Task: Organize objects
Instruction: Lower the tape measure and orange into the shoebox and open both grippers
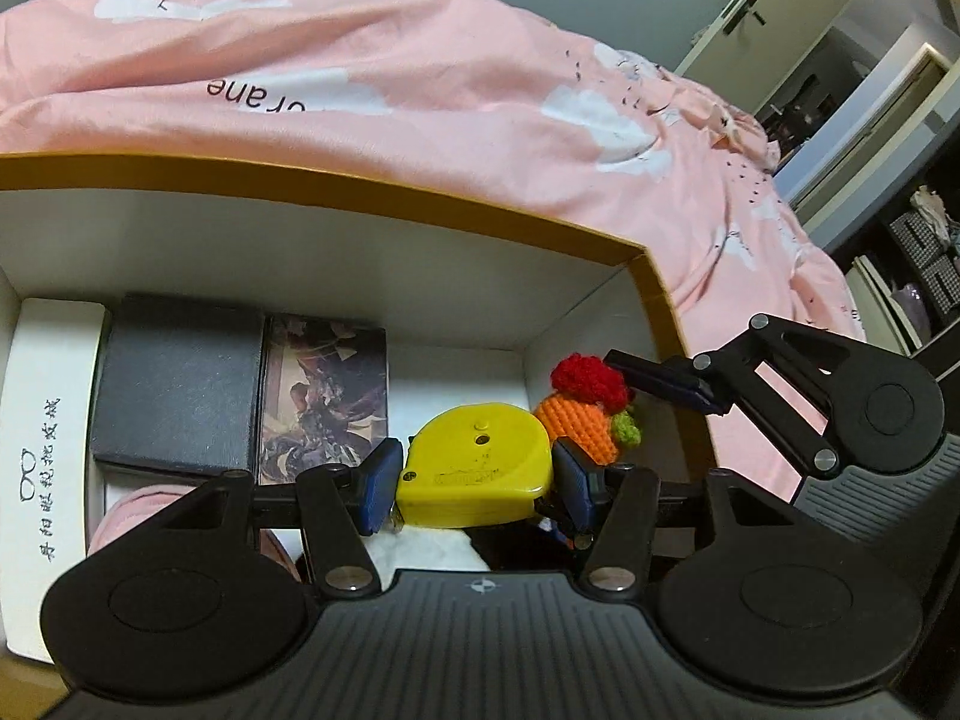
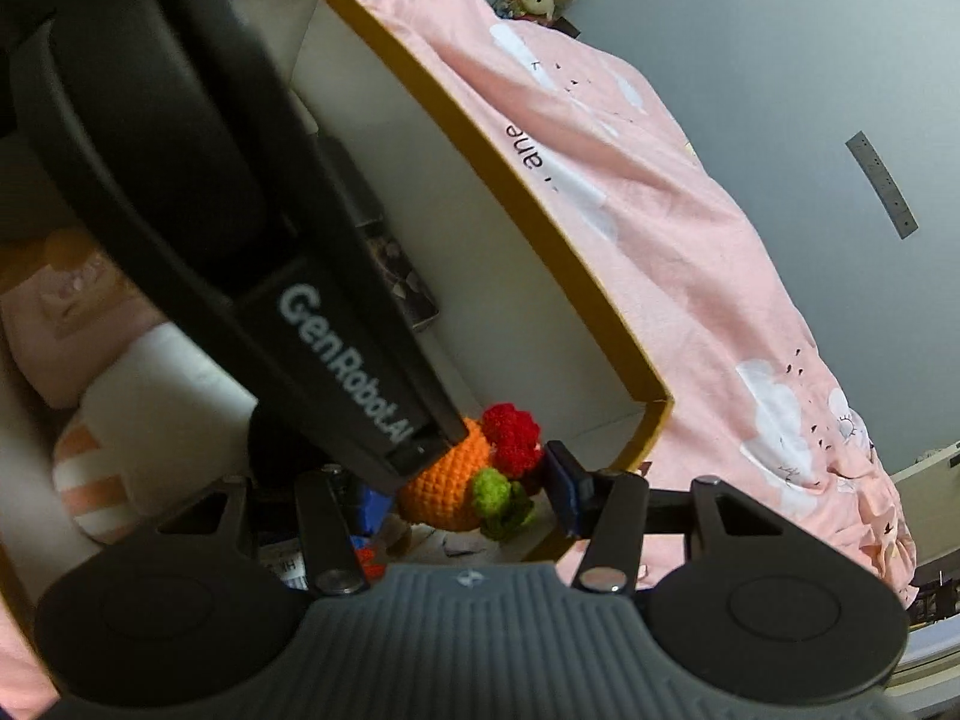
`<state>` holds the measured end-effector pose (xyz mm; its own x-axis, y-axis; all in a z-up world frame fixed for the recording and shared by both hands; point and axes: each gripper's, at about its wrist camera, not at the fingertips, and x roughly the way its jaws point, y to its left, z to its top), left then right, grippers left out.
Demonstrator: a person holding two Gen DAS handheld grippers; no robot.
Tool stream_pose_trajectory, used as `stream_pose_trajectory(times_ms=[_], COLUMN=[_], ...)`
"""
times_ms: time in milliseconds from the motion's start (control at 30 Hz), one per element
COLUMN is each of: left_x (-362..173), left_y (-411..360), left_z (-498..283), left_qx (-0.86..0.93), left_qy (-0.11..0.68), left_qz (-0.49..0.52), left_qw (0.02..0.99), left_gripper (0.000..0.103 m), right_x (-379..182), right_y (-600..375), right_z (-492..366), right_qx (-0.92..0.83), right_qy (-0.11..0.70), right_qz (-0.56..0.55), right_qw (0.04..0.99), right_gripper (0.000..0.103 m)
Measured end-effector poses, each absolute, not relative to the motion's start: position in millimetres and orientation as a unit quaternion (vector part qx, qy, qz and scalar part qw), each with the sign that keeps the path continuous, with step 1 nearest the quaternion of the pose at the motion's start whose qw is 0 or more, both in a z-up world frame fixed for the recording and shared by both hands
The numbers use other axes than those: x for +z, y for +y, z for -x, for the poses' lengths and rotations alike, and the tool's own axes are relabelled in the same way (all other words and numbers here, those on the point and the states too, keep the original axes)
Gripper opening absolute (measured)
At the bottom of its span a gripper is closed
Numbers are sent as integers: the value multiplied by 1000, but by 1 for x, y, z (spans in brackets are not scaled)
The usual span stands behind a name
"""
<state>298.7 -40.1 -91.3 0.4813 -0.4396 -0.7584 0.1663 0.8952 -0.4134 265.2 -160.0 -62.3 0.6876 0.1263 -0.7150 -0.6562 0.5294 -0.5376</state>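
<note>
Left tool [image 1: 474, 483] pinches a yellow tape measure [image 1: 474, 468]; right tool [image 2: 468, 495] pinches a crocheted orange toy [image 2: 462, 483].
Both hang low-centre over the gold-rimmed box [image 1: 372, 204], which holds a black case [image 1: 177, 381], picture card [image 1: 324, 396] and white box [image 1: 45, 420].

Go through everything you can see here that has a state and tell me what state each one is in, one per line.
Left tongs: shut on the yellow plastic tape measure.
Right tongs: shut on the orange crocheted toy with red top and green leaves.
White cardboard box with mustard rim: open, no lid on.
Black rectangular case: closed, lying flat in the box.
</note>
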Motion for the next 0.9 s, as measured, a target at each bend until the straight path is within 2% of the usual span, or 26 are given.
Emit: stream_pose_trajectory(times_ms=[400, 800, 900], left_x=[-108, -106, -108], left_y=[-36, -45, -42], left_z=[-314, -310, -311], left_qx=[-166, -161, -163], left_qy=[502, 499, 503], left_qz=[170, 137, 152], left_qw=[832, 840, 835], left_gripper=[63, 63, 66], right_x=[-65, -45, -43], right_y=[-159, -160, -160], right_z=[-259, -247, -243], right_qx=[237, 227, 227], right_qy=[300, 293, 294], right_qz=[461, 459, 458], right_qw=[801, 808, 808], right_gripper=[57, 63, 63])
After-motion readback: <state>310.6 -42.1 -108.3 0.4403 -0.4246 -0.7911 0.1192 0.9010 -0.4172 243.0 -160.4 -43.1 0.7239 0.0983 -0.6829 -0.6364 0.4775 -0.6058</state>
